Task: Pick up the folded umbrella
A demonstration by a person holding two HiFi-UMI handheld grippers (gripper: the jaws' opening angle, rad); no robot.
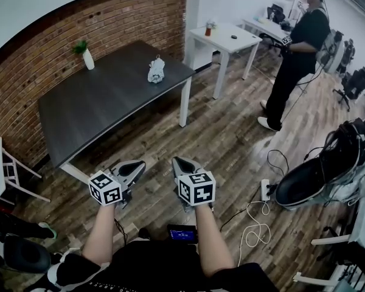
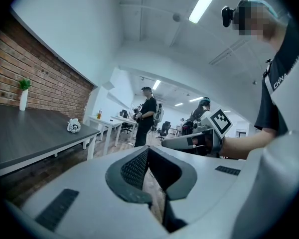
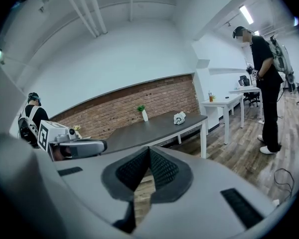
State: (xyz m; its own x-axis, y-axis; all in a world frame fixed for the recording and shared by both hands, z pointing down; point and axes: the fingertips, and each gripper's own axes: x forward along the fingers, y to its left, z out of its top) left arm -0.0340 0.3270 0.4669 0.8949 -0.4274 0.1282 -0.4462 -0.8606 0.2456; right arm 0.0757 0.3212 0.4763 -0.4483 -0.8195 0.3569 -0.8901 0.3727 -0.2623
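We hold our left tool [image 1: 134, 165] and right tool [image 1: 179, 163] pressed together, empty. The folded umbrella [image 1: 156, 70] lies well ahead near the counter's [image 1: 97, 105] right edge, neither tool clearly nearer.

White lettering [image 2: 280, 76] "CHNA", cut off, on person's dark shirt [image 2: 292, 53].

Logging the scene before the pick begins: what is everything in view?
dark table: one, dark grey, along the brick wall
folded umbrella: one, pale grey, on that table's far end
plant in vase: one, green in white, same table, wall side
white table: one, white, beyond the dark table
standing person: one, black clothes, beside the white table
power strip: one, white, on the floor, right
left tool: one, grey, shut, empty, bottom centre
right tool: one, grey, shut, empty, beside it
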